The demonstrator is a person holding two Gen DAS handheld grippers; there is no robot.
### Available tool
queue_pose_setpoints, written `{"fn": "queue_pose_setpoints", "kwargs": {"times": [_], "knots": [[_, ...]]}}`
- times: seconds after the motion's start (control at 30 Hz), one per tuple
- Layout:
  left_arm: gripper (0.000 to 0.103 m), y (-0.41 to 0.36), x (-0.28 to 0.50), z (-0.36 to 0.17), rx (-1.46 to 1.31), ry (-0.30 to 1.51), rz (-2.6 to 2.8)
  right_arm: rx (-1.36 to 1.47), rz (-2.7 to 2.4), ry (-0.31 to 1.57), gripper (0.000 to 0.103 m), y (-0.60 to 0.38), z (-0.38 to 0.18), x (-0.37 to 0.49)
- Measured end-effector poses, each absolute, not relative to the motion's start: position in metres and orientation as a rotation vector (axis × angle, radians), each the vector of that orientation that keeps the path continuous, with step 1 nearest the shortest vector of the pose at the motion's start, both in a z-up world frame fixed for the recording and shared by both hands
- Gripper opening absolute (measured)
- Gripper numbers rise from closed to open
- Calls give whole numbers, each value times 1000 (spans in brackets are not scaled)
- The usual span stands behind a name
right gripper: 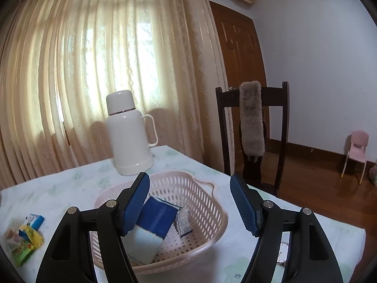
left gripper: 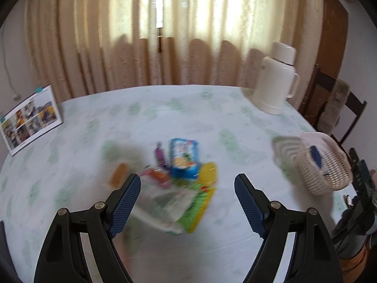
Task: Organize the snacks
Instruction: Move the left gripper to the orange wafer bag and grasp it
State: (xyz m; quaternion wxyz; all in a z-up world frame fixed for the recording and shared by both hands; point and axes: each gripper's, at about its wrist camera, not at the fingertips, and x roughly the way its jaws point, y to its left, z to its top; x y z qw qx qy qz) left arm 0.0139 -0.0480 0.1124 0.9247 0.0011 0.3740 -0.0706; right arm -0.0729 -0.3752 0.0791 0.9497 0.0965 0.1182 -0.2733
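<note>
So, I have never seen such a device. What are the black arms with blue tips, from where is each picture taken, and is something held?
Each picture comes from a camera on a hand-held gripper, looking along its two fingers; a person carries one in each hand. The left gripper is open above a blurred pile of snack packets on the table. The right gripper is open over a pink basket that already contains a blue packet. Neither holds anything. A white thermos stands behind.
</note>
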Motion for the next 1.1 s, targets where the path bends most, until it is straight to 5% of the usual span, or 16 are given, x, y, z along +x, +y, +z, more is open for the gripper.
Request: {"fn": "queue_pose_setpoints", "kwargs": {"times": [0.4,0.9,1.1], "knots": [[79,49,9,51,-66,925,51,176,-572,264,72,-374,79,-67],[77,51,-10,12,-48,1022,-4,163,-587,262,75,-374,77,-66],[51,52,-14,12,-22,992,-24,88,-603,224,75,-360,81,-69]]}}
